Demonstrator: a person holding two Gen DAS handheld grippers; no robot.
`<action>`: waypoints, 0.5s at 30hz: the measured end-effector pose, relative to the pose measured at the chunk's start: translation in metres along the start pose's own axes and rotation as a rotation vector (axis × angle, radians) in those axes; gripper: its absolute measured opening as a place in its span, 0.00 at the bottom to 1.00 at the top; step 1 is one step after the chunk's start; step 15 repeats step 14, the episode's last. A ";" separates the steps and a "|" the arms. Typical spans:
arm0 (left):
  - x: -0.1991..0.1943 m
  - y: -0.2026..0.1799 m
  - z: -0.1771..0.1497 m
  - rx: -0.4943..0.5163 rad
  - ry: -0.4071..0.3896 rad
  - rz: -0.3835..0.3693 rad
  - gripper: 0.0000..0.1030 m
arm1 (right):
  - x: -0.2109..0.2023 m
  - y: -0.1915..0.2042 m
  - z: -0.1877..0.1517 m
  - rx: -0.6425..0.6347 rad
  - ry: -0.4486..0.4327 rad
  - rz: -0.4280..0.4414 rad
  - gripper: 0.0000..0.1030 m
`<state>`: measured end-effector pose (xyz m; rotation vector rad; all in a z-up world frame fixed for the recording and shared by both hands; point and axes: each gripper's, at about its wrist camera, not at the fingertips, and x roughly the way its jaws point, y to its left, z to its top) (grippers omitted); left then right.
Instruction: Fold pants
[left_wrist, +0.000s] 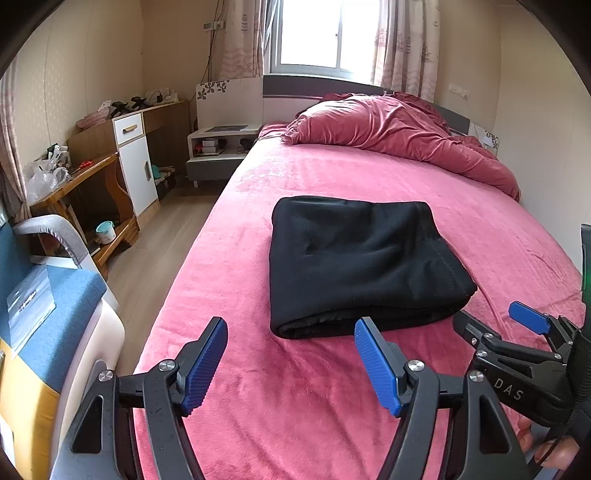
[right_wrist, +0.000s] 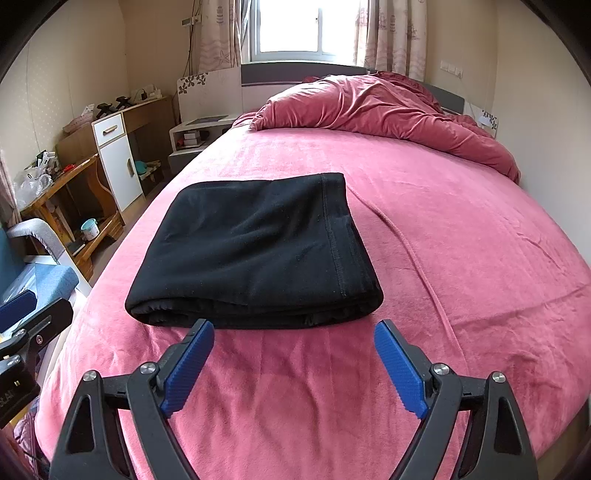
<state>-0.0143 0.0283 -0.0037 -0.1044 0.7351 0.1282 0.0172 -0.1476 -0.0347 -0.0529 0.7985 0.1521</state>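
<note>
The black pants (left_wrist: 362, 262) lie folded into a thick rectangular stack on the pink bed (left_wrist: 332, 406); they also show in the right wrist view (right_wrist: 255, 251). My left gripper (left_wrist: 291, 332) is open and empty, just short of the stack's near edge. My right gripper (right_wrist: 293, 332) is open and empty, its fingertips close to the near edge of the stack. The right gripper also shows at the right of the left wrist view (left_wrist: 495, 319). The left gripper shows at the left edge of the right wrist view (right_wrist: 22, 314).
A crumpled red duvet (left_wrist: 402, 129) lies at the head of the bed. Left of the bed are a blue-cushioned chair (left_wrist: 48, 295), a wooden table (left_wrist: 77, 184), a white cabinet (left_wrist: 136, 170) and a nightstand (left_wrist: 218, 147). A wall (left_wrist: 546, 166) runs along the right.
</note>
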 end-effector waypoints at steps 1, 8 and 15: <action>0.000 0.000 0.000 0.001 0.000 0.000 0.71 | 0.000 0.000 0.000 0.000 0.000 0.000 0.87; 0.000 0.000 0.001 0.003 0.009 -0.019 0.71 | 0.000 -0.001 -0.002 -0.005 0.004 -0.004 0.87; 0.003 0.001 -0.002 -0.005 -0.001 -0.032 0.67 | 0.006 -0.007 -0.007 0.014 0.027 -0.005 0.87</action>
